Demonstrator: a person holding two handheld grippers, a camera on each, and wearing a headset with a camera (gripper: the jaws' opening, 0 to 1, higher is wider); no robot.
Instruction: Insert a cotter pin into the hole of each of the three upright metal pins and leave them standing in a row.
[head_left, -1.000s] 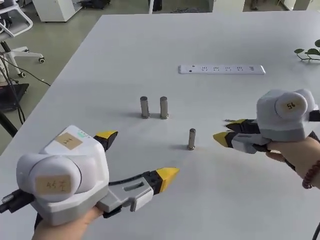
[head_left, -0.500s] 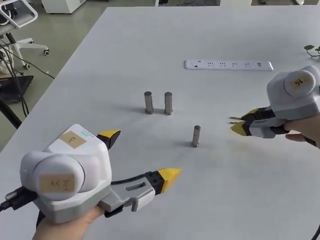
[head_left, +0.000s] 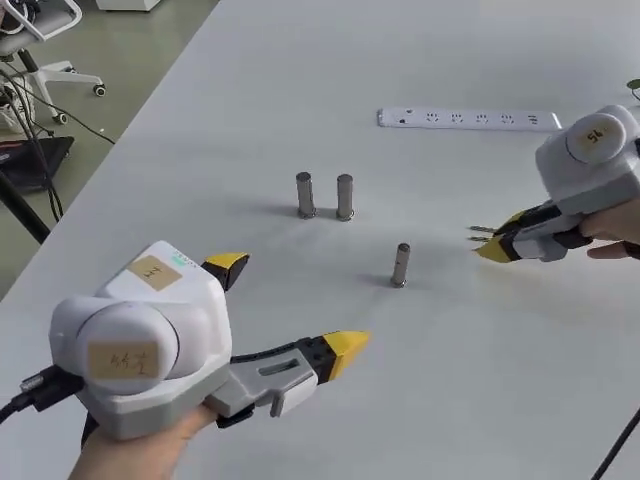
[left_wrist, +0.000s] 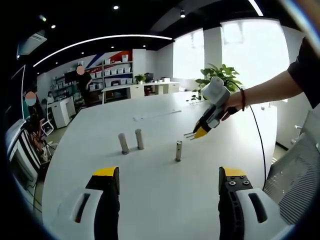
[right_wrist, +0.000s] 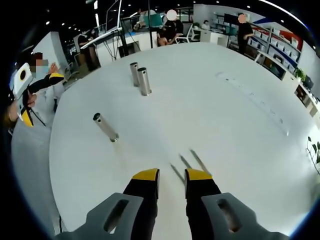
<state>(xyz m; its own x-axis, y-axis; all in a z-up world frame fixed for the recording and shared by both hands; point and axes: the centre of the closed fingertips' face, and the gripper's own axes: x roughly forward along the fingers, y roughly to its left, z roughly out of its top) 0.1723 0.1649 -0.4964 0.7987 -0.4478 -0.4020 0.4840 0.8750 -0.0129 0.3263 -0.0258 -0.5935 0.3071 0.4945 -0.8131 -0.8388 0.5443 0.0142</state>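
My left gripper (head_left: 289, 305) gapes empty, my right gripper (head_left: 500, 238) pinches cotter pins (head_left: 480, 234) near the lone metal pin (head_left: 401, 265); paired metal pins (head_left: 305, 194) and power strip (head_left: 468, 119) stand beyond.

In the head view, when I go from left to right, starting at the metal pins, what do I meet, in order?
left rear metal pin → right rear metal pin → front metal pin → cotter pin held by right gripper
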